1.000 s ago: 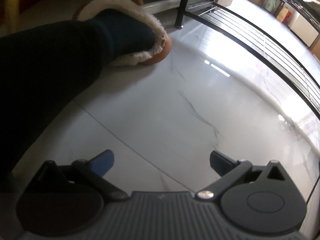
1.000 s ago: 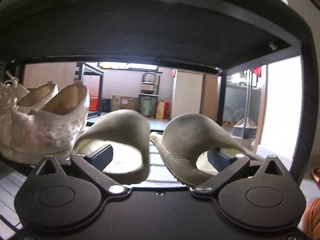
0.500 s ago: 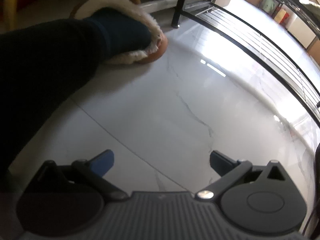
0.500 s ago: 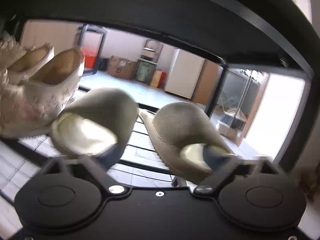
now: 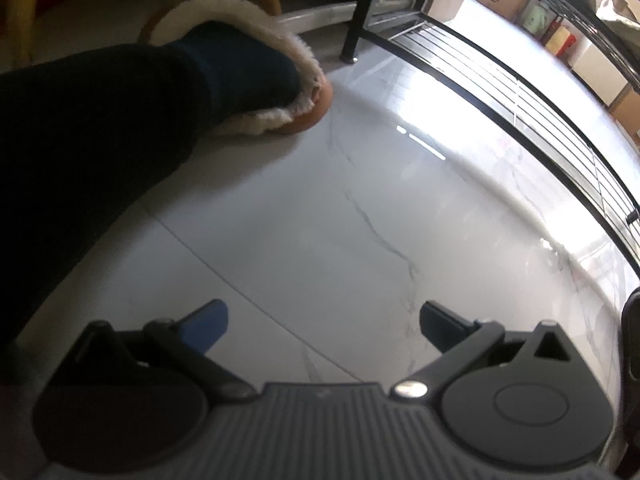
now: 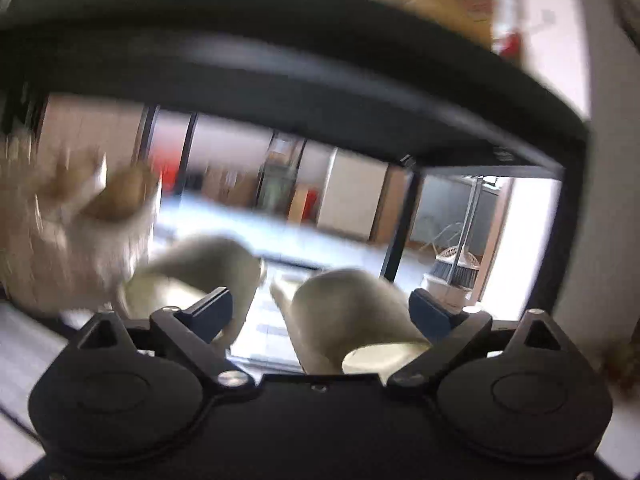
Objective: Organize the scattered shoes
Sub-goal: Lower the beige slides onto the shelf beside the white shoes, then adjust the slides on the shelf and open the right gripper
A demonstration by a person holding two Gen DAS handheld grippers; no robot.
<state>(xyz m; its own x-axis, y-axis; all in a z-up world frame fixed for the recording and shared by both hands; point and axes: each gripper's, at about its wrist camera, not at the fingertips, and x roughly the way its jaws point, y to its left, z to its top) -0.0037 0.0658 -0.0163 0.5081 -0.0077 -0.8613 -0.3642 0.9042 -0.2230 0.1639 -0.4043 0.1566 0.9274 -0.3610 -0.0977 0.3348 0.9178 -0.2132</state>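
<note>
Now beige slippers (image 6: pixel 344 312) between closing, non-touching jaws.

White grey-veined marble floor (image 5: pixel 320 208), black rack (image 5: pixel 500 68), beige slippers (image 6: pixel 352 308) — tan slipper (image 5: pixel 256 52) trimmed cream.

From my feed: white marble floor (image 5: pixel 320 208) with someone's fleece slipper (image 5: pixel 280 92) on it. The black wire shoe rack (image 6: pixel 256 320) carries two beige slides (image 6: pixel 352 312) beside blurry white sneakers (image 6: pixel 72 240).
</note>
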